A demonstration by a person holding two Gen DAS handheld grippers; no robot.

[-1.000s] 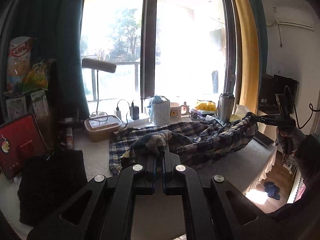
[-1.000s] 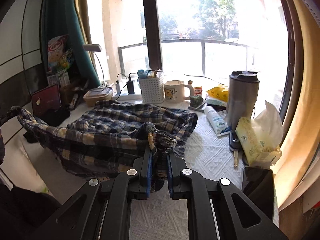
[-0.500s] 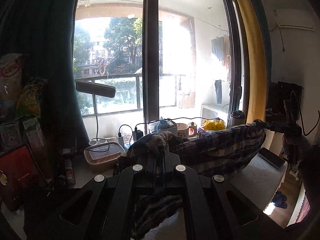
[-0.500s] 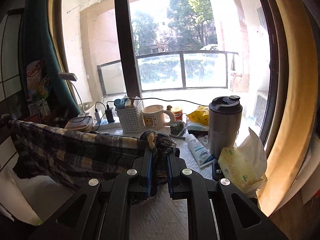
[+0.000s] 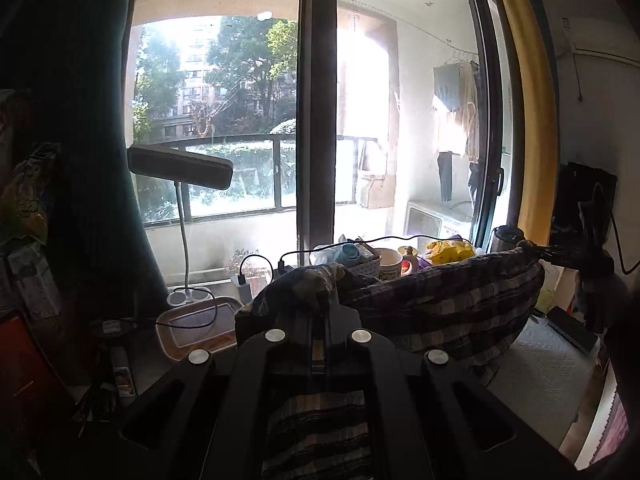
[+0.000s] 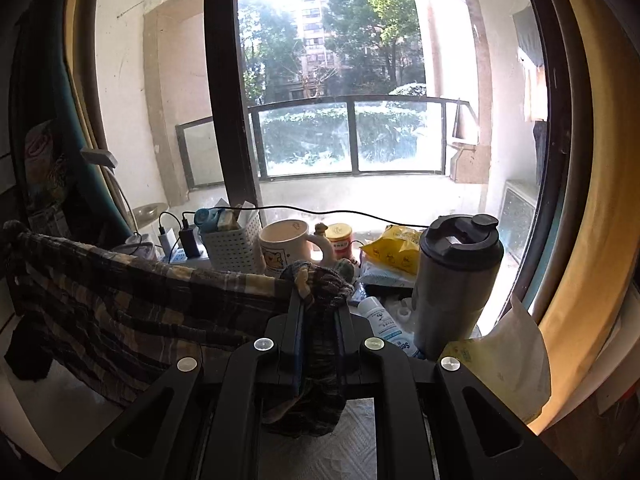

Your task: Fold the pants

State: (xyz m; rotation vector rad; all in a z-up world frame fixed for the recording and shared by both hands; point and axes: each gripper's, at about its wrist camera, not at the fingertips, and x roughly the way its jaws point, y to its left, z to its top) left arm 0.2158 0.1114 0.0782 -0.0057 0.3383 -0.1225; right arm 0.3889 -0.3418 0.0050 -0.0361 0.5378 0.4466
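The plaid pants point(image 5: 448, 300) hang in the air, stretched between my two grippers above the white table. My left gripper point(image 5: 318, 304) is shut on one bunched end of the fabric. My right gripper point(image 6: 318, 300) is shut on the other end; in the right wrist view the plaid pants point(image 6: 120, 304) sag away to the left toward the other gripper. In the left wrist view the right gripper point(image 5: 560, 258) shows at the far right, pinching the cloth. The lower part of the pants hangs below both grippers, partly hidden.
Along the window sill stand a white basket point(image 6: 232, 246), a mug point(image 6: 284, 248), a steel tumbler point(image 6: 456, 280), a yellow bag point(image 6: 396, 244), a tube point(image 6: 386, 324) and a tissue pack point(image 6: 500, 360). A desk lamp point(image 5: 180, 168) and a lidded box point(image 5: 196, 326) stand at left. A phone point(image 5: 570, 328) lies at right.
Both grippers have lifted the pants off the table and kept rising. The fabric went from lying spread on the surface to hanging stretched between them.
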